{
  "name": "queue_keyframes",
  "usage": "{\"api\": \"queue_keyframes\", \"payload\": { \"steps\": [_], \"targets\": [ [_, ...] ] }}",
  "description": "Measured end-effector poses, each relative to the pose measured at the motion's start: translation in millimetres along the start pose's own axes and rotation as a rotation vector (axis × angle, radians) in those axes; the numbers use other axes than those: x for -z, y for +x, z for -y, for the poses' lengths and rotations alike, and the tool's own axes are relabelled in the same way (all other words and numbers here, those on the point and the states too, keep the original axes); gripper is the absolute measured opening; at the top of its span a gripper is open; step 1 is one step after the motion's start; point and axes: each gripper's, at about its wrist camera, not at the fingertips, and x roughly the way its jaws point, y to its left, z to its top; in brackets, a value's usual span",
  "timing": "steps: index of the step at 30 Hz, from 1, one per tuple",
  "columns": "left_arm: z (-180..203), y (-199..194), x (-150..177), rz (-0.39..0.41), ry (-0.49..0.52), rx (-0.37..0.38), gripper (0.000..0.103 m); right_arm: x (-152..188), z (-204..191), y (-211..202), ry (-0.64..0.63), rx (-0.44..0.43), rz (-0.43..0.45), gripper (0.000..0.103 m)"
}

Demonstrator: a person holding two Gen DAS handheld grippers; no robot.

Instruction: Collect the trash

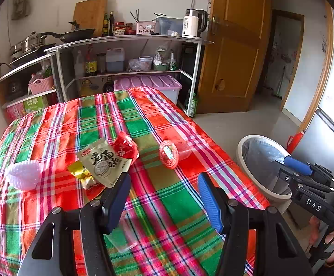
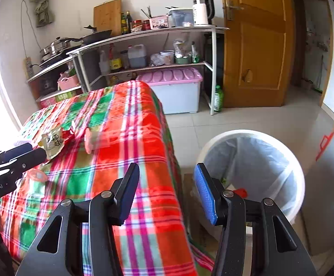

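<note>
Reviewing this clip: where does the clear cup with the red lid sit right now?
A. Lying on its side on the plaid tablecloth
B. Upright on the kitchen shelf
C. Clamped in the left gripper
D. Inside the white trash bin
A: the clear cup with the red lid lies tipped over on the plaid tablecloth, ahead of the empty left gripper and outside the white trash bin.
</note>
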Motion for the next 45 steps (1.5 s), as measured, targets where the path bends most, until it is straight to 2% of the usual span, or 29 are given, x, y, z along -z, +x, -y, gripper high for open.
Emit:
{"api": "queue_keyframes", "payload": {
  "steps": [4, 7, 11, 16, 20, 29, 38, 45],
  "targets": [
    [-19, -9, 5, 0.010, -0.015, -0.029, 0.061, -3, -18, 10, -0.030, -0.044, -0.011, 0.053],
    [-35, -14, 12, 0.001, -0.041, -0.052, 0.064, -5, -33, 19, -0.047, -0.078, -0.023, 0.059],
    [-56, -19, 22, -0.004, -0.081, -0.084, 0.066, -9, -49, 30, -0.057, -0.127, -0.037, 0.060],
    [-74, -15, 34, -0.035, -0.125, -0.077, 0.067, -16, -66, 49, -0.086, -0.156, -0.062, 0.060],
    [-75, -13, 42, -0.056, -0.112, -0.083, 0.069, -22, -79, 62, -0.129, -0.169, -0.081, 0.060],
    [-72, 8, 49, -0.111, -0.143, -0.015, 0.069, -38, -91, 94, -0.134, -0.198, -0.126, 0.061],
    [-69, 24, 47, -0.132, -0.129, -0.017, 0.069, -46, -97, 115, -0.139, -0.215, -0.169, 0.062],
    [-77, 33, 48, -0.149, -0.163, -0.033, 0.069, -49, -99, 132, -0.137, -0.215, -0.203, 0.062]
  ]
}}
